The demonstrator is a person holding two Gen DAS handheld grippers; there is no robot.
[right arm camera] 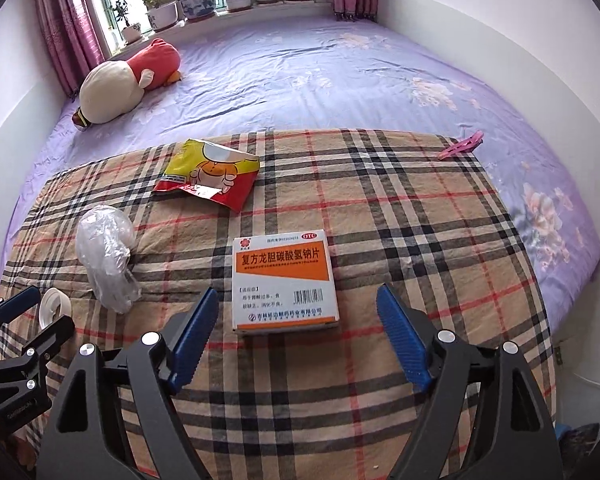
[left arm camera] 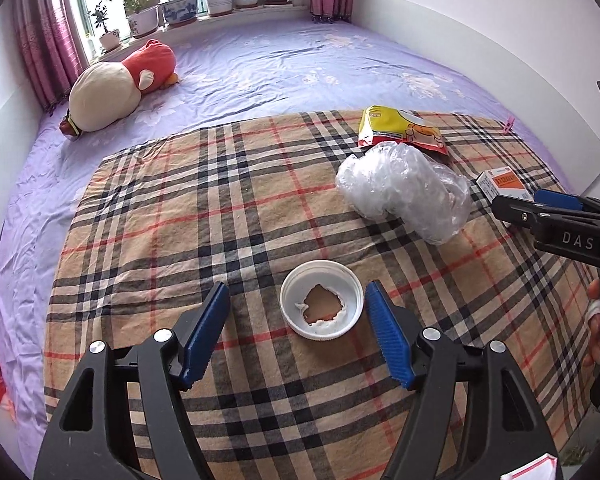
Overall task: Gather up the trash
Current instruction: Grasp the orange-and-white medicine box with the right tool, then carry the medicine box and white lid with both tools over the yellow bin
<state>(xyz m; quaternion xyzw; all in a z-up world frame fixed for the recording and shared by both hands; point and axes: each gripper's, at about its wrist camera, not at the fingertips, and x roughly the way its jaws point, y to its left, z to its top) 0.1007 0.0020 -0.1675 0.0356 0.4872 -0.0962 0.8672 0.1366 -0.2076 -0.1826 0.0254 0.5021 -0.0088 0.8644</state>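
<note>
On the plaid cloth (right arm camera: 380, 208) spread over the bed, four pieces of trash lie loose, and none looks collected yet, so the task seems to be at its start. No bin or rubbish bag shows in either view, so where the trash is meant to go cannot be told.

Nearest the left gripper (left arm camera: 296, 332) sits a white plastic cap (left arm camera: 321, 299), open side up; its liner is torn through the middle and it holds only a smear of white residue. The fingers are spread with nothing between the pads; the cap lies just ahead of the tips, nearer the right-hand finger and not touching it.

The right gripper (right arm camera: 300, 332) also stands released over a white and orange medicine box (right arm camera: 285, 280) lying flat, its near edge between the fingertips but ungripped. Whether the box is empty cannot be seen.

Further off lie a crumpled clear plastic bag (left arm camera: 404, 192), which looks empty, and a yellow and red snack wrapper (right arm camera: 208, 172), torn open. A pink clothes peg (right arm camera: 462, 145) rests at the cloth's far corner.

My judgement: everything is left to do, starting with the cap and the box.
</note>
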